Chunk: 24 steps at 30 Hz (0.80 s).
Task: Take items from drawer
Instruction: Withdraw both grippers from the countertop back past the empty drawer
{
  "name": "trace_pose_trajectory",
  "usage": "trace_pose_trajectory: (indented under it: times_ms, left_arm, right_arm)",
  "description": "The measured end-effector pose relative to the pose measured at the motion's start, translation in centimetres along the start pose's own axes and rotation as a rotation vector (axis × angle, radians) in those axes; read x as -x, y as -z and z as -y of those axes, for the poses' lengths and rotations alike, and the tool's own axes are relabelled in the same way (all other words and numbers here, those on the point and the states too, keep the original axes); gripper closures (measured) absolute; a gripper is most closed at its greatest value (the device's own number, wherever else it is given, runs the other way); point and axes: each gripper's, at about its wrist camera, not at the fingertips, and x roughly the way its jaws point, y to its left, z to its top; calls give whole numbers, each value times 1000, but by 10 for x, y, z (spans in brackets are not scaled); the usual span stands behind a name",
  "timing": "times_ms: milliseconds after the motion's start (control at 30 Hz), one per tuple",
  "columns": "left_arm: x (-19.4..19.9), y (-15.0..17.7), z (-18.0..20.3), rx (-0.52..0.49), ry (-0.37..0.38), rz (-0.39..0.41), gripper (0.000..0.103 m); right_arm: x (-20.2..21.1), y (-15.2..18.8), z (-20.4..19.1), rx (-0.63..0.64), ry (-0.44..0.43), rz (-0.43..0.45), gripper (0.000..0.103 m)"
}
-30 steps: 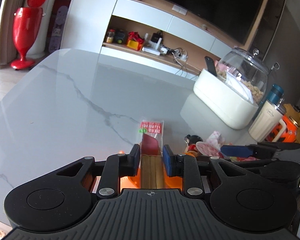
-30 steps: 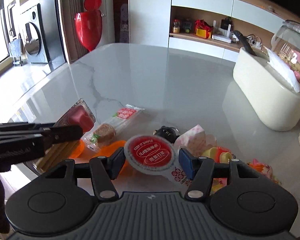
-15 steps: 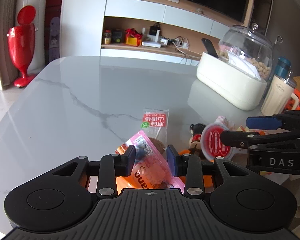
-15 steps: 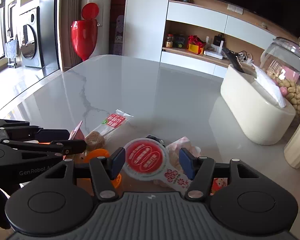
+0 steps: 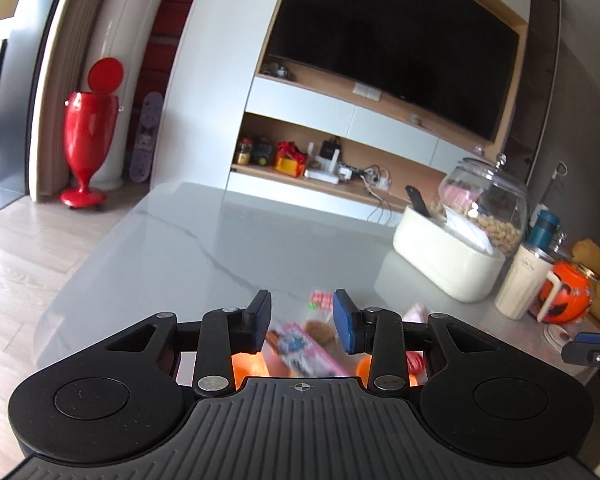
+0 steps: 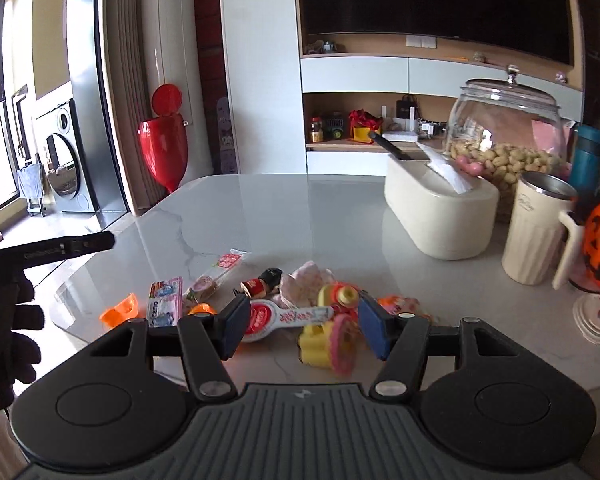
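My left gripper [image 5: 302,322] stands with jaws apart, holding nothing, above the near edge of the marble table [image 5: 228,240]. My right gripper [image 6: 302,326] is likewise spread and empty. The items lie in a loose pile on the table: pink packet [image 6: 165,304] at 10 o'clock from my right gripper, red-capped jelly cup [image 6: 260,318] just ahead, yellow toy [image 6: 320,346] between the fingers. In the left view the packet [image 5: 304,346] is blurred, probably lying flat. The drawer is not visible.

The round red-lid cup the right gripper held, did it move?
Yes. The red-lid cup now lies on the table among the snacks, released by the open right gripper.
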Motion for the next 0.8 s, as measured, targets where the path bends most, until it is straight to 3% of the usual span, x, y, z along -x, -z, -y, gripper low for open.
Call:
trace_pose_trajectory:
  times_ms: [100,200,300,367,467,600,800]
  left_arm:
    - [41,25,27,-62,-24,-81,66]
    - [68,65,56,-95,-15,-251,66]
    - [79,107,74,-57,43,-444,66]
    - [79,126,83,-77,58,-514,66]
    - [71,145,85,-85,35,-570,66]
    - [63,168,86,-95,-1,-653,66]
    - [52,162,89,-109,-59,-563,66]
  right_arm:
    - [35,29,17,-12,-23,-25,43]
    - [60,65,22,3,-50,-96,43]
    - [65,107,22,-21,-106,-251,43]
    - [59,132,19,-43,-162,-355,43]
    - [51,157,5,-14,-175,-436,43]
    - [40,176,-3,4,-168,-478,43]
    - [25,180,-1,1,-58,-446,43]
